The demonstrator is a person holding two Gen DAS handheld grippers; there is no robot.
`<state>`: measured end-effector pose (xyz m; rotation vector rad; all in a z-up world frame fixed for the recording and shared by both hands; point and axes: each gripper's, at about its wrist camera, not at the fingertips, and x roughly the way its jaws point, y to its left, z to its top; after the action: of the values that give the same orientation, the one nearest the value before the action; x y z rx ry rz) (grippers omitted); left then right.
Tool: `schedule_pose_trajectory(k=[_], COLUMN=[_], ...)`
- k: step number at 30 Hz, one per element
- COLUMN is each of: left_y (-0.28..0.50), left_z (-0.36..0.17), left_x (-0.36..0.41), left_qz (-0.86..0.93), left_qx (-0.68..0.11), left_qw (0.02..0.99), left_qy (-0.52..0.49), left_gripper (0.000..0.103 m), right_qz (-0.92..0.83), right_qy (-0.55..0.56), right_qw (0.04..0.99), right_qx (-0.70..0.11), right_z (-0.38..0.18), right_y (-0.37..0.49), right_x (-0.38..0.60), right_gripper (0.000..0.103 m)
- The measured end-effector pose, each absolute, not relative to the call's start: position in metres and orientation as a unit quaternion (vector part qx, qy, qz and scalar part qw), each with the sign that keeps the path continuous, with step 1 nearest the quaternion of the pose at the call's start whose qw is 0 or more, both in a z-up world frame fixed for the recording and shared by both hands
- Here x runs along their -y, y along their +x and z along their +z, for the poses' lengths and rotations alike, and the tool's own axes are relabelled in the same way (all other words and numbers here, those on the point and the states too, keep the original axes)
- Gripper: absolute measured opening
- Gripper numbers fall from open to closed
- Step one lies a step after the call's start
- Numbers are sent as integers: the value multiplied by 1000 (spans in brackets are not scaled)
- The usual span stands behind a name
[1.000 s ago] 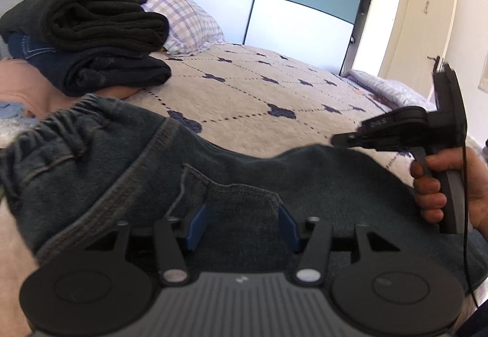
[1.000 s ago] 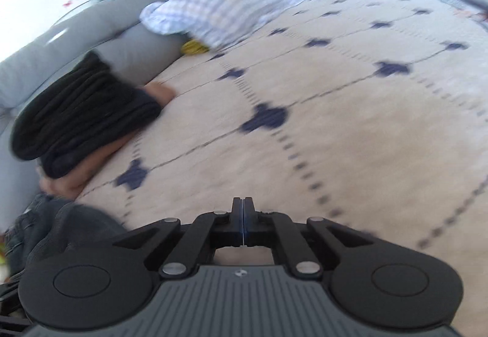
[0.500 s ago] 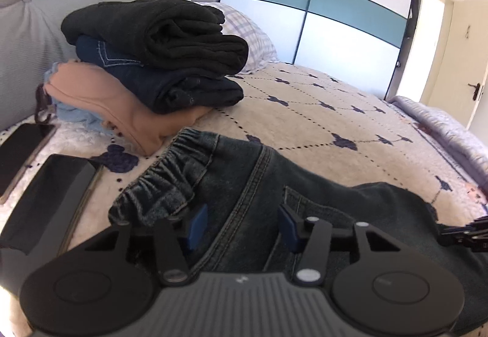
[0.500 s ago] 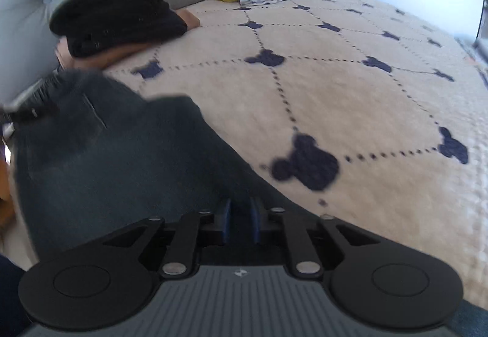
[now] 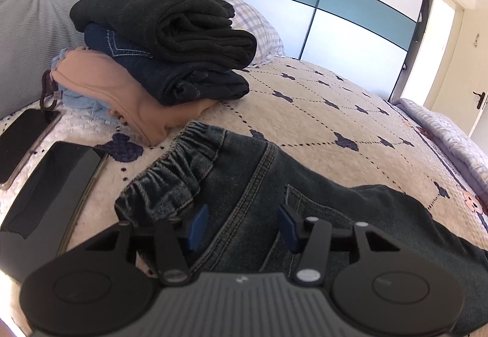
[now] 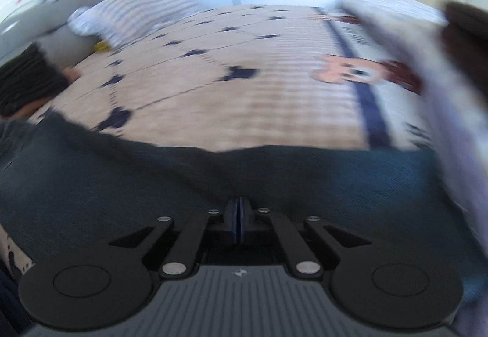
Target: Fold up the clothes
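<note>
Item: jeans (image 5: pixel 274 184), spread on bed (image 5: pixel 320 111), just beside folded stack (image 5: pixel 158 41). Left hand-held gripper (image 5: pixel 242 225): half-spread over waistband, gripping nothing. Right hand-held gripper (image 6: pixel 239 225): pinched together, empty. Risk: sweeping closed jaws rucks the denim, spoiling the fold.

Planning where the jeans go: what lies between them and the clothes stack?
In the left wrist view, only bare bedspread separates the jeans from the stack.
</note>
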<state>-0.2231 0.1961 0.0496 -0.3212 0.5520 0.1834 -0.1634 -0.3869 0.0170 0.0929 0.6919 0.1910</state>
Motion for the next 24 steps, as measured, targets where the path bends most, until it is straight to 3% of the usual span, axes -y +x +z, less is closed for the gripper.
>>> schedule_pose_trajectory(k=[4,7,9,11,14,18,24], left_y=[-241,-263,-277,-285,-295,-285,-254], left_z=[62,72,76,69,55,31,13], left_x=[-194,-198,-206,-222,-251,-265,-256], left_qz=[99,115,134,142,147,93,84], left_qx=[-269,-255,-250,-245,-237,-242,-224], left_qw=[941,941,939,929,907,881,876], left_qy=[-181,-190,-197,-240,-316,-396,-420], left_gripper=[51,65,73,76,79,94,103], right_qz=[-33,-62,-44,-40,-35,-8,-24], right_qy=[24,28,99,153,236,330,339], right_qw=[946,955,951,944,931,911,909], right_qx=[-320,-290,-289,-288,-277,-247,-242], right_z=[23,26,24,20,7,-6,-13], right_y=[-198,-236,-253,-266,-270,-269,-256], right_x=[402,409,423,435,451,463,457], right_gripper=[2,13,30,37,37,43,46])
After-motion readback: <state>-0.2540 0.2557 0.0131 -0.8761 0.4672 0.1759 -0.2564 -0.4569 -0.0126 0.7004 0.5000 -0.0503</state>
